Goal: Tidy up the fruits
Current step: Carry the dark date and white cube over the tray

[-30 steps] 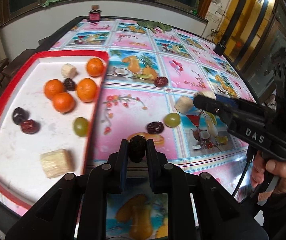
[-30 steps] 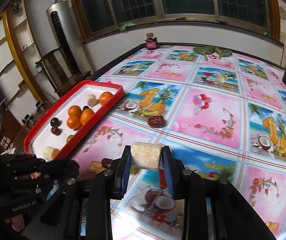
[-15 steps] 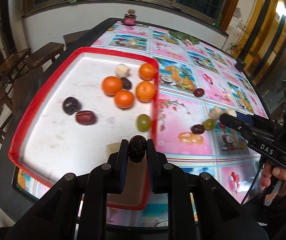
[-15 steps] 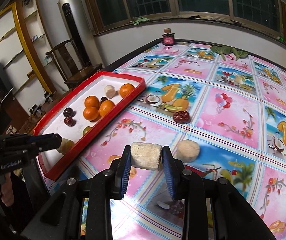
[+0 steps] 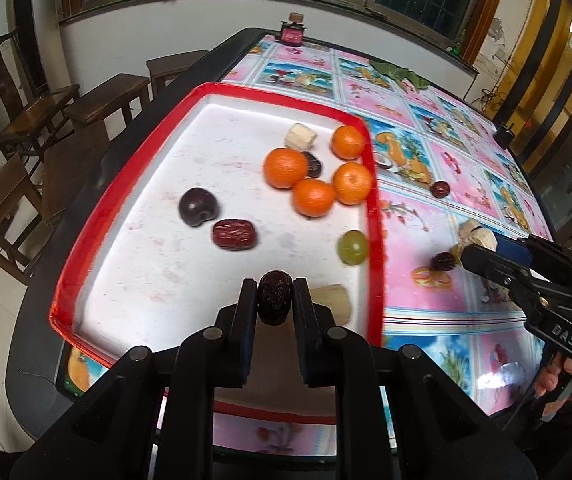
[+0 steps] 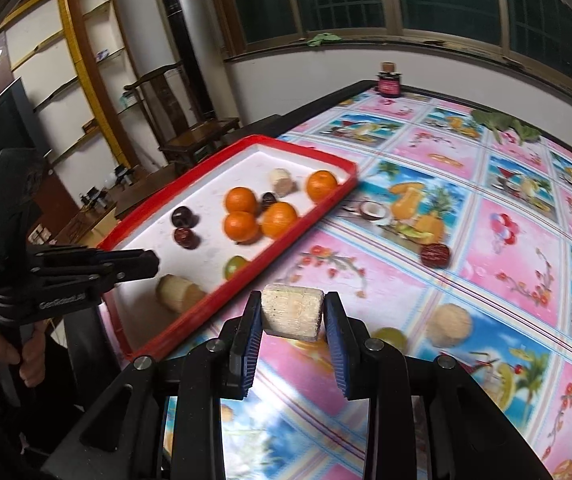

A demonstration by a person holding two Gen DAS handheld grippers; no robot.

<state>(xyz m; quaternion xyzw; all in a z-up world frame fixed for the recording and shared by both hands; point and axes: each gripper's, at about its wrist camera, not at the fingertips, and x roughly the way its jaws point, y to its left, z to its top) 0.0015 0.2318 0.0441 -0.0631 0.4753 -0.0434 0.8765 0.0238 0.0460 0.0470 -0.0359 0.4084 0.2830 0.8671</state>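
Note:
My left gripper (image 5: pixel 274 300) is shut on a dark wrinkled date (image 5: pixel 274 297) and holds it above the near part of the red-rimmed white tray (image 5: pixel 86 240). The tray holds several oranges (image 5: pixel 313 197), a dark plum (image 5: pixel 198 206), a red date (image 5: pixel 233 234), a green grape (image 5: pixel 352 246) and pale sugarcane pieces (image 5: pixel 301 137). My right gripper (image 6: pixel 291 314) is shut on a pale sugarcane piece (image 6: pixel 291 312) above the table, just right of the tray (image 6: pixel 190 320). It also shows in the left wrist view (image 5: pixel 481 248).
On the fruit-print tablecloth lie a red date (image 6: pixel 434 254), a sugarcane piece (image 6: pixel 449 325) and a green grape (image 6: pixel 389 337). A small dark jar (image 6: pixel 389 84) stands at the table's far edge. Wooden chairs (image 5: pixel 30 112) stand left of the table.
Both grippers have moved left with their loads. The left gripper with the date now hangs over the tray; the right gripper with the sugarcane has come close to the tray's edge.

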